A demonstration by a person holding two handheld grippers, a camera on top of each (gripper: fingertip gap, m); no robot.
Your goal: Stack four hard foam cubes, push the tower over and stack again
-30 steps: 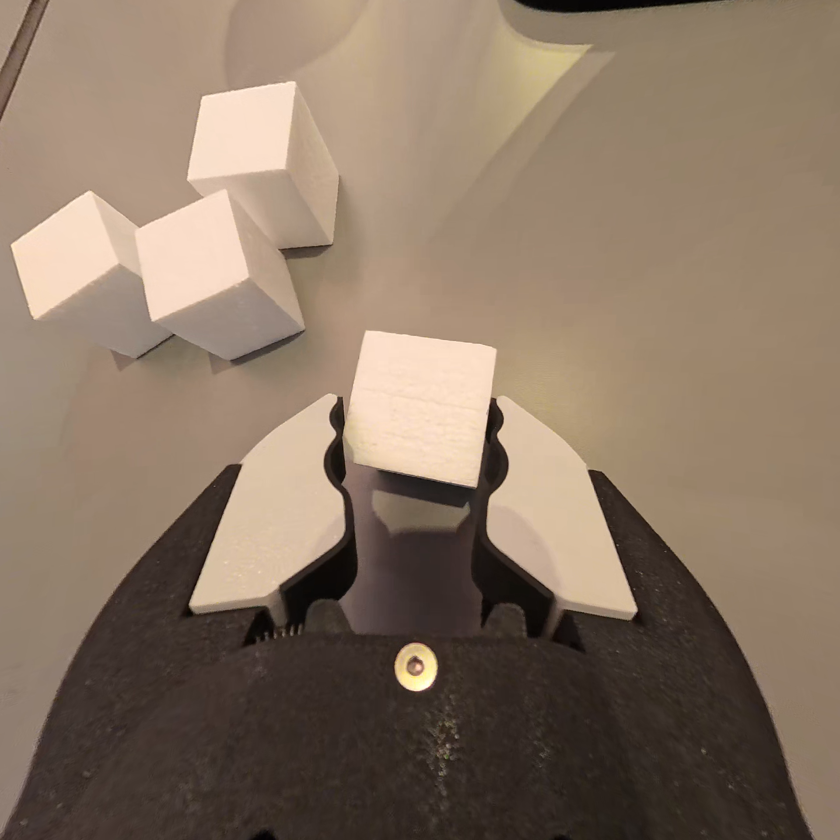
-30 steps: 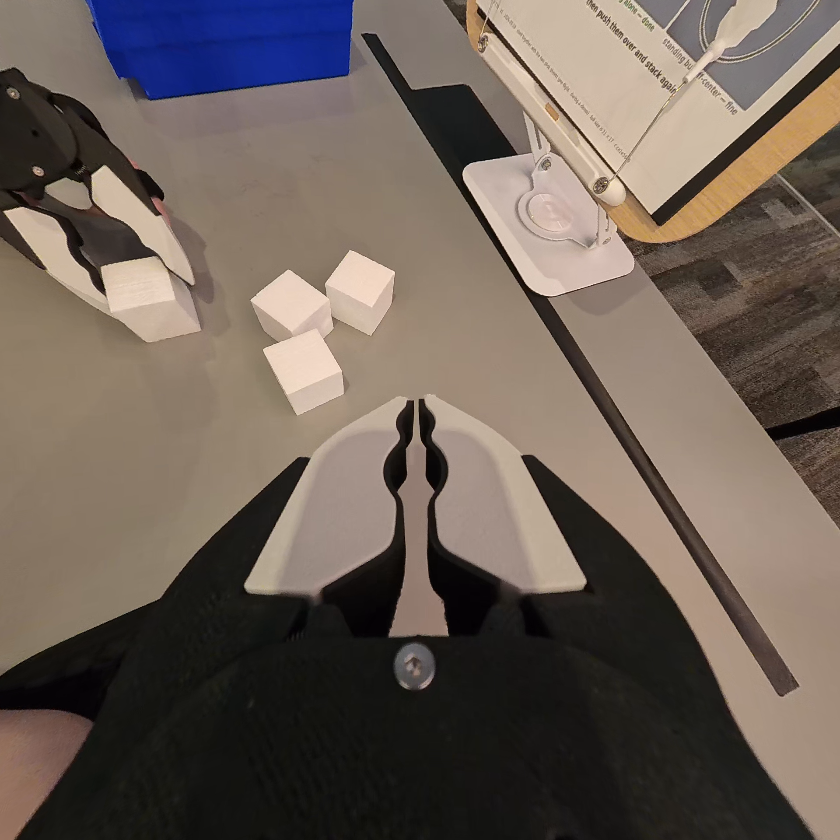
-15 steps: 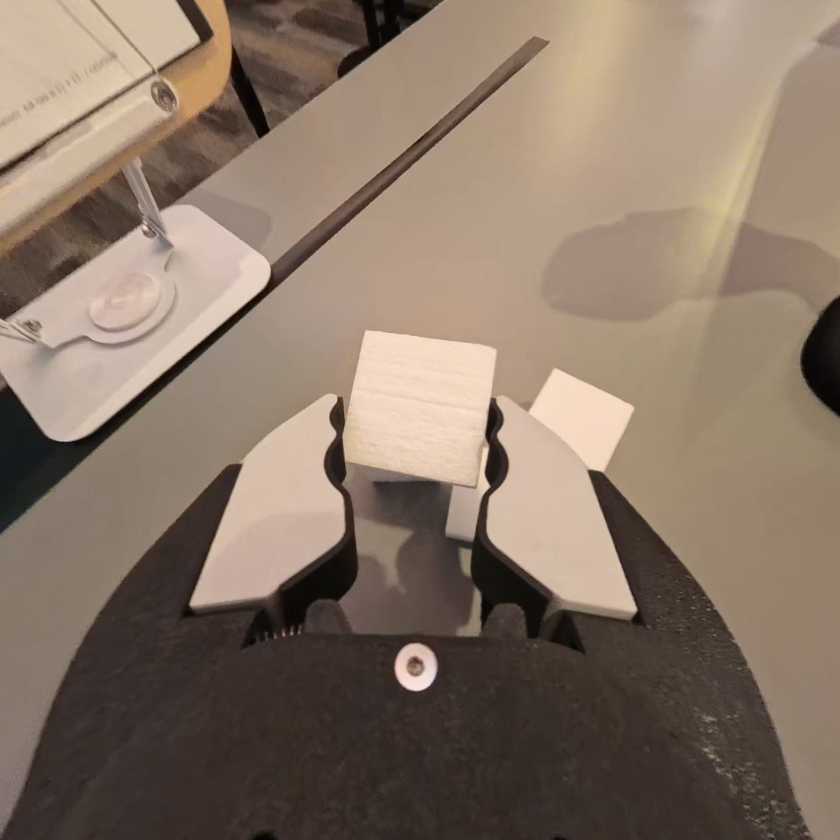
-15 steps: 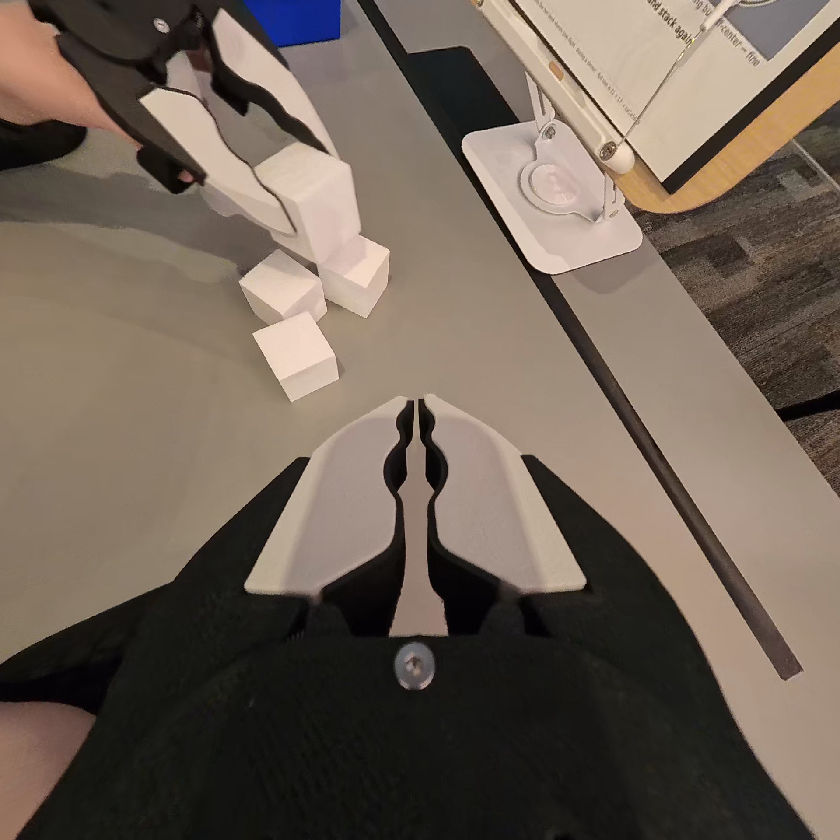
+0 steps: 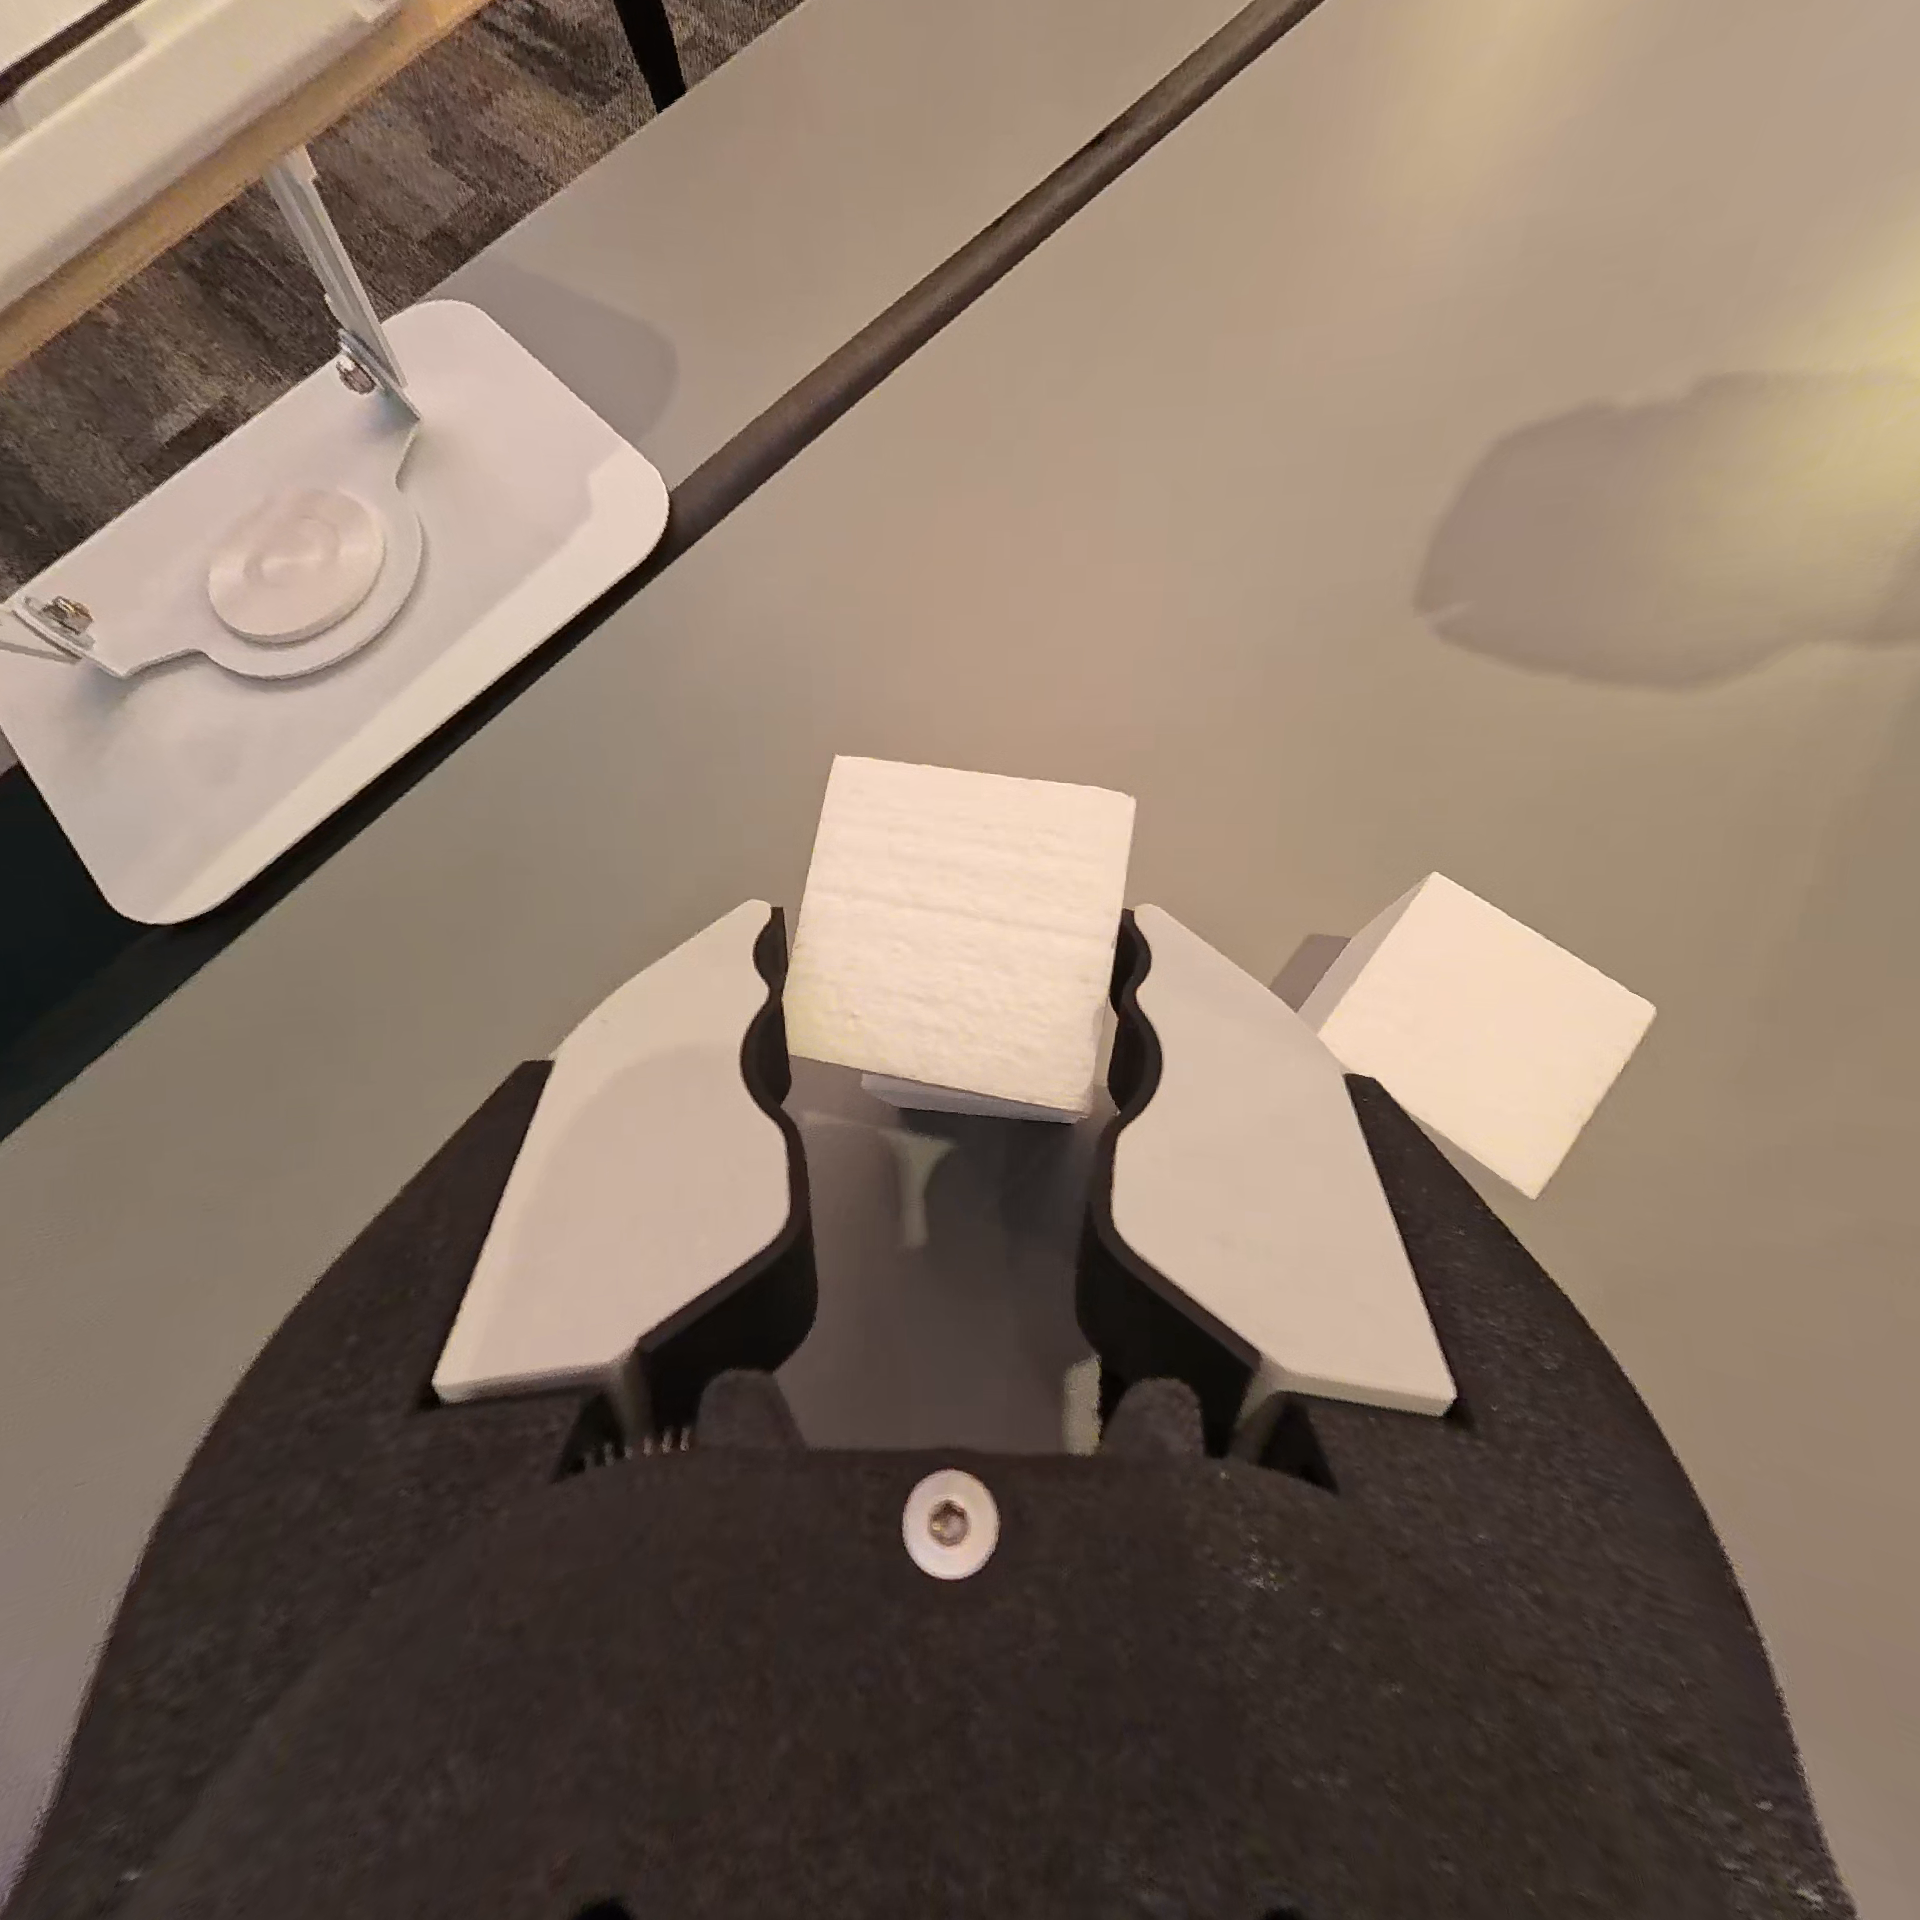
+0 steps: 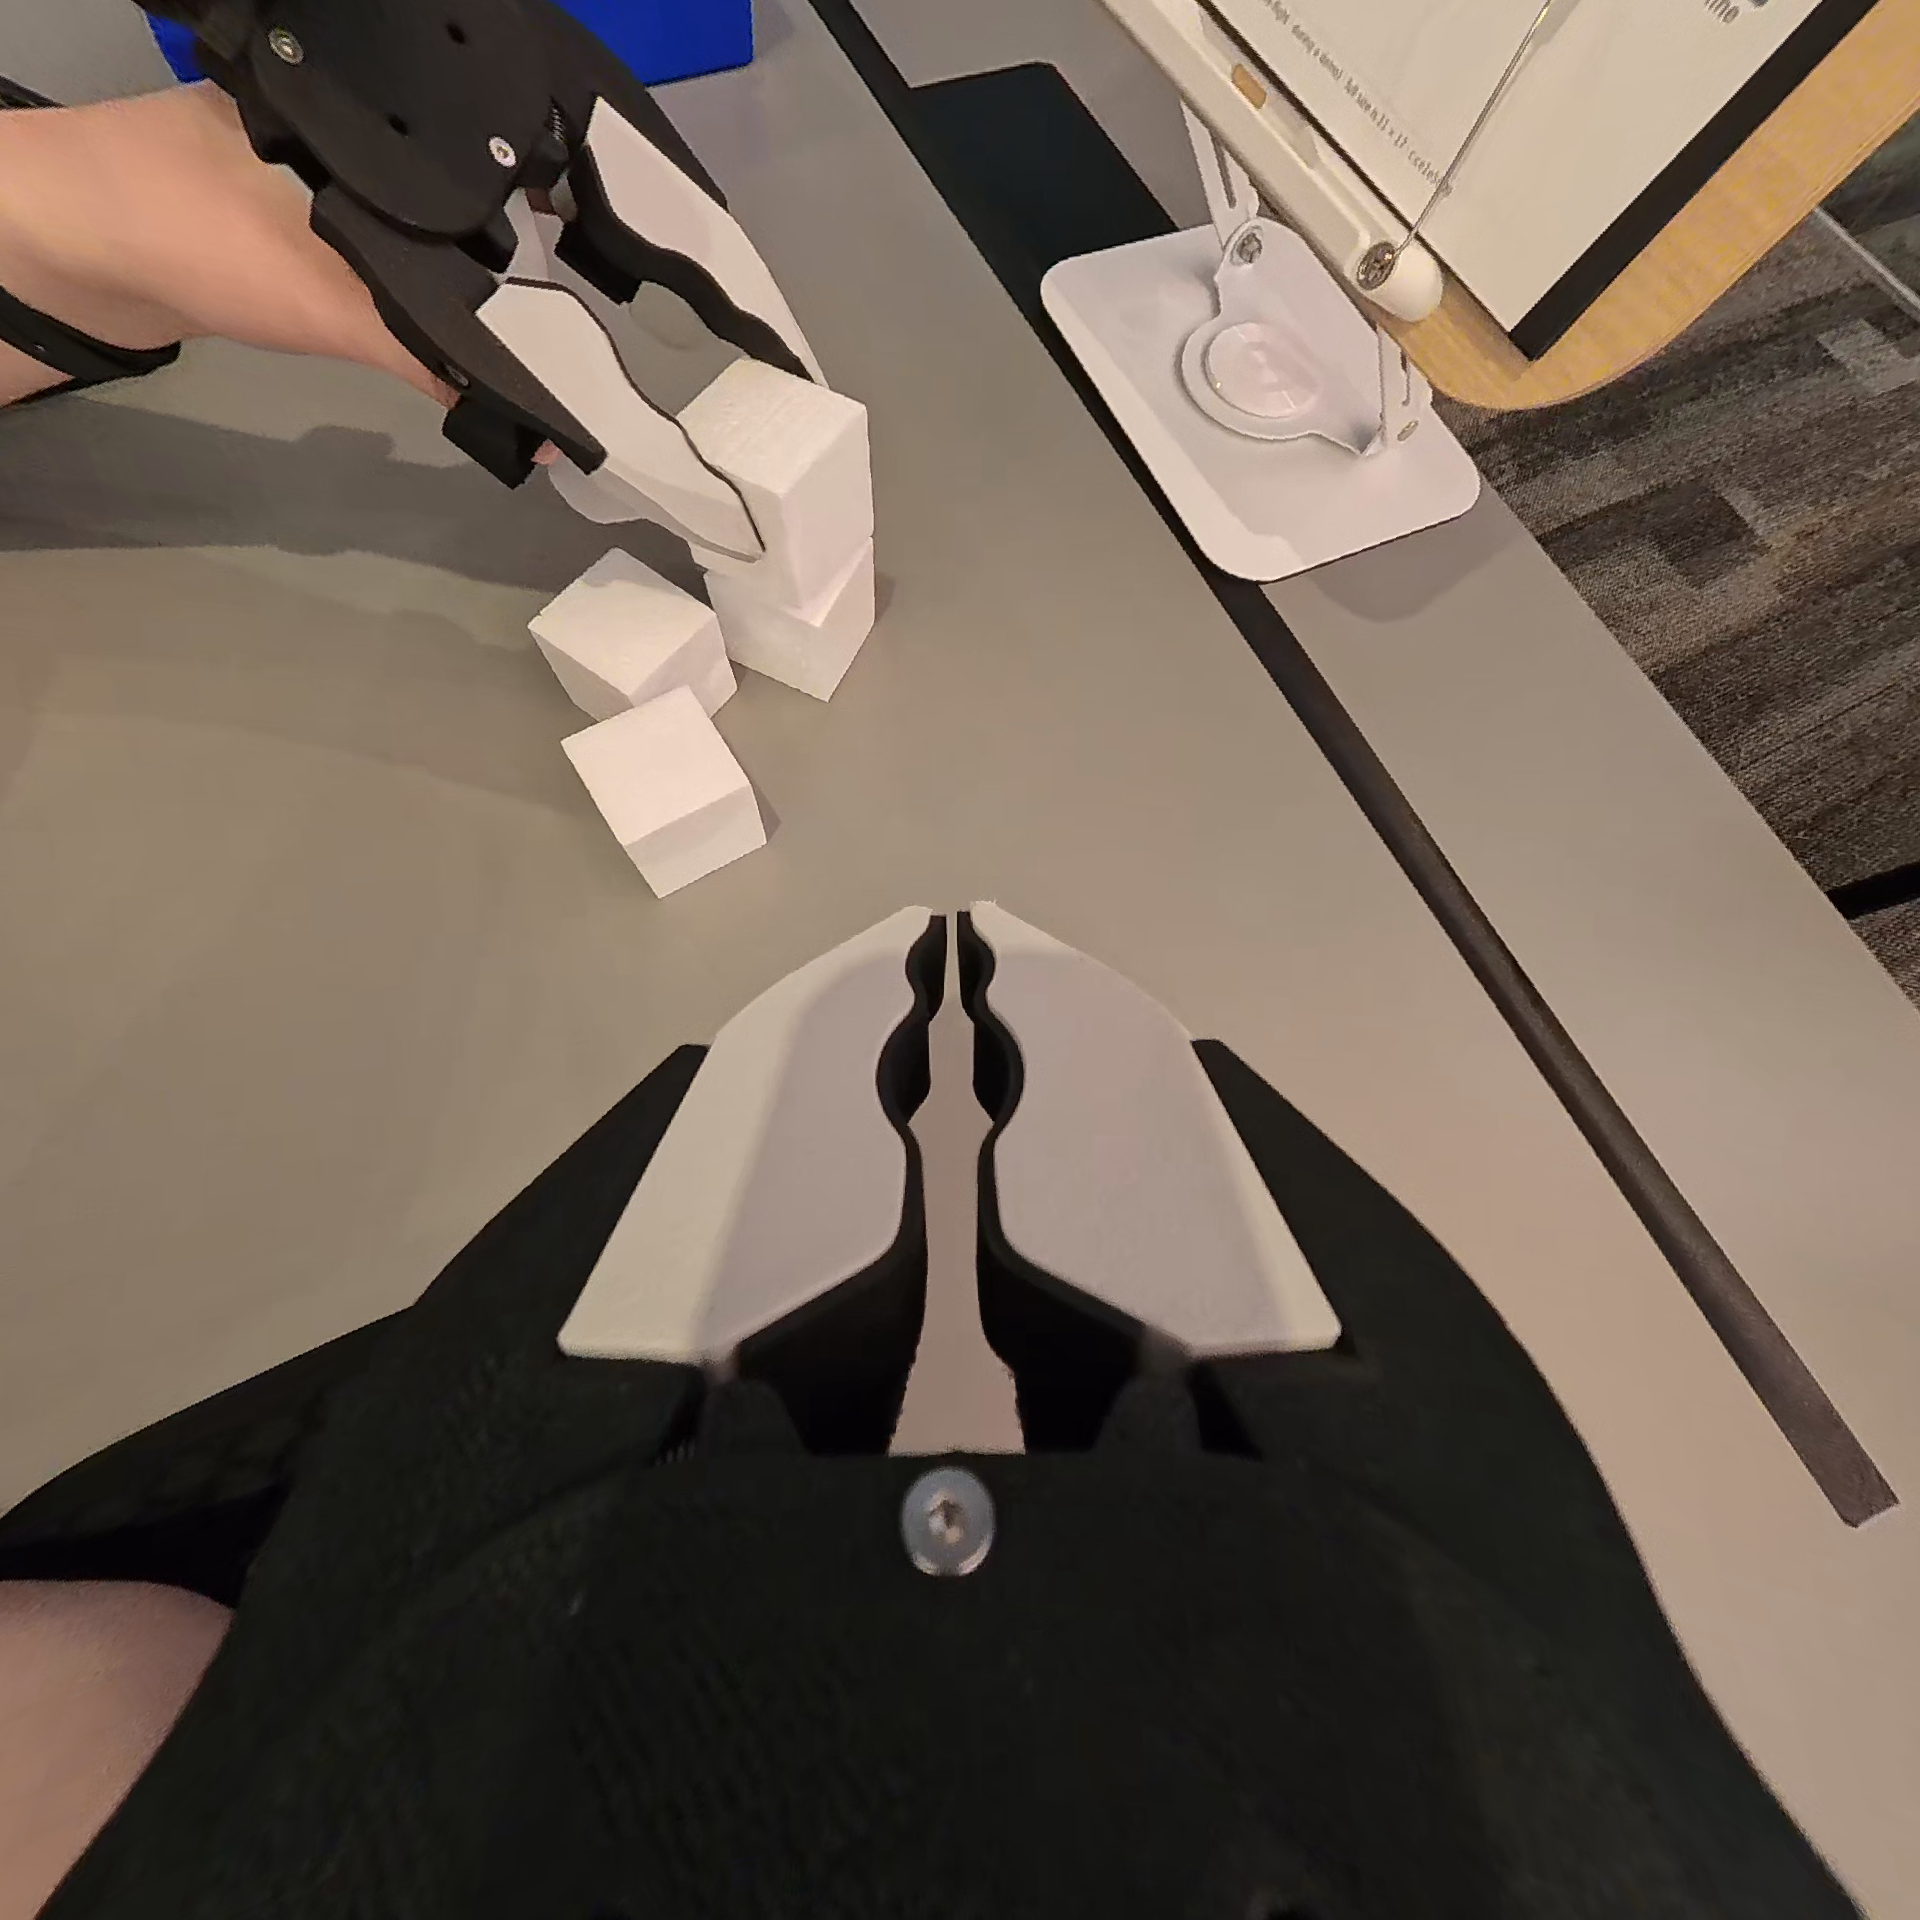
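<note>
My left gripper (image 5: 943, 940) is shut on a white foam cube (image 5: 961, 914). In the right wrist view that held cube (image 6: 800, 457) sits on top of a second cube (image 6: 800, 634) on the grey table, with the left gripper (image 6: 748, 468) still around it. Two more cubes lie loose beside the pair: one (image 6: 629, 644) touching the lower cube, one (image 6: 665, 784) nearer me. One loose cube (image 5: 1475, 1023) shows right of my left fingers. My right gripper (image 6: 954, 920) is shut and empty, hovering over the table nearer than the cubes.
A white stand base (image 6: 1262, 416) holding a sign board stands right of the cubes, beyond a dark strip (image 6: 1455, 883) in the table. A blue bin (image 6: 696, 42) is at the far edge. A person's hand (image 6: 156, 270) holds the left gripper. The tips of one gripper are about 20 centimetres away from the tips of the other.
My left gripper carried its cube from the left over to the loose cubes and lowered it onto one of them. My right gripper stayed shut and drew slightly closer.
</note>
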